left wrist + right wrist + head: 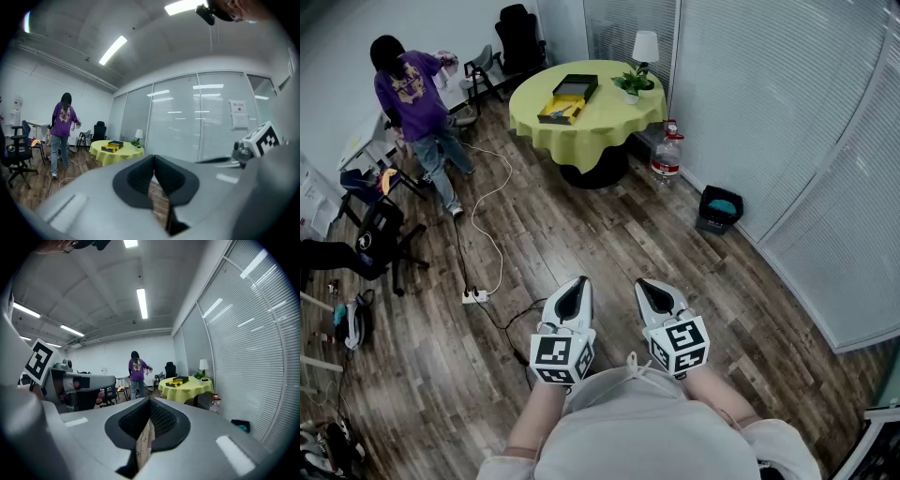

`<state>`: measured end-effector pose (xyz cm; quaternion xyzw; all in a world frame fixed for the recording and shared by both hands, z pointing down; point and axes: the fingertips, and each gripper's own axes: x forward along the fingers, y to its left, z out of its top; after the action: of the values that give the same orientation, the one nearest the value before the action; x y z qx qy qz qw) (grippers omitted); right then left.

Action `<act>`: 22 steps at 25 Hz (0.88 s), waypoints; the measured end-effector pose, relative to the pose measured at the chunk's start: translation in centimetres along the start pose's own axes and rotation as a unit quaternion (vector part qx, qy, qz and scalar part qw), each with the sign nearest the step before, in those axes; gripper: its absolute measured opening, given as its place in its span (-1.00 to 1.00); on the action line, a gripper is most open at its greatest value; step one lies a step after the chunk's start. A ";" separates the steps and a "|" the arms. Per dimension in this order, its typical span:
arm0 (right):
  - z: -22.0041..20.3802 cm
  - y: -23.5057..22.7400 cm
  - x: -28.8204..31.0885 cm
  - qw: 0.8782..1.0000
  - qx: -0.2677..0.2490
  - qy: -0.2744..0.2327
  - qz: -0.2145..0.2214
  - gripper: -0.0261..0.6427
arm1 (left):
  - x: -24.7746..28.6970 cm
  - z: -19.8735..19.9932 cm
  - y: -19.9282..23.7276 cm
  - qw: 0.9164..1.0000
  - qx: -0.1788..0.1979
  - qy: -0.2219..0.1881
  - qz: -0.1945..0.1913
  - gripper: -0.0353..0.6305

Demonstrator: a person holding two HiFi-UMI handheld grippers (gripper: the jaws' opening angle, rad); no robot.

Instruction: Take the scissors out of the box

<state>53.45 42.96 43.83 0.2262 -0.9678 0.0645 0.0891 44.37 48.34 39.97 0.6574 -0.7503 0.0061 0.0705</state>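
Note:
A black box (567,97) with a yellow lining lies open on a round table with a yellow cloth (598,120), far across the room. Something small lies inside it; I cannot make out scissors at this distance. The box (111,146) also shows small in the left gripper view, and the box (178,381) in the right gripper view. My left gripper (577,289) and right gripper (649,290) are held side by side close to my body, far short of the table, both shut with nothing between the pads.
A person in a purple top (414,98) stands left of the table beside chairs (492,62). A white cable and power strip (474,295) trail over the wooden floor. A lamp (645,47), a plant (632,84), a water bottle (666,157) and a dark bin (718,208) sit near the blinds.

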 end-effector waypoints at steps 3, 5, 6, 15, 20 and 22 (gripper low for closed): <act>-0.1 -0.1 0.2 1.000 0.004 0.001 0.001 -0.92 | 0.2 0.0 0.1 1.000 0.010 0.003 0.001 -0.88; -0.1 -0.2 0.4 1.000 0.005 0.002 0.001 -0.92 | 0.5 0.0 0.1 1.000 0.011 0.004 0.000 -0.88; -0.1 -0.3 0.5 1.000 0.005 0.002 0.001 -0.92 | 0.6 -0.1 0.1 1.000 0.011 0.005 0.000 -0.88; -1.3 -0.8 1.2 0.999 0.039 0.016 0.002 -0.93 | 1.6 -1.5 0.2 1.000 0.006 0.026 -0.003 -0.88; -2.3 -1.2 2.8 0.998 0.055 0.034 0.007 -0.93 | 2.7 -2.5 1.4 0.999 -0.005 0.045 0.003 -0.88; -2.5 -1.4 4.0 0.997 0.059 0.039 0.007 -0.92 | 3.5 -2.7 2.4 0.999 -0.008 0.050 0.003 -0.88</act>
<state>50.92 40.49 47.23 0.2216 -0.9597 0.1311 0.1128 41.87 45.52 43.25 0.6531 -0.7481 0.0329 0.1133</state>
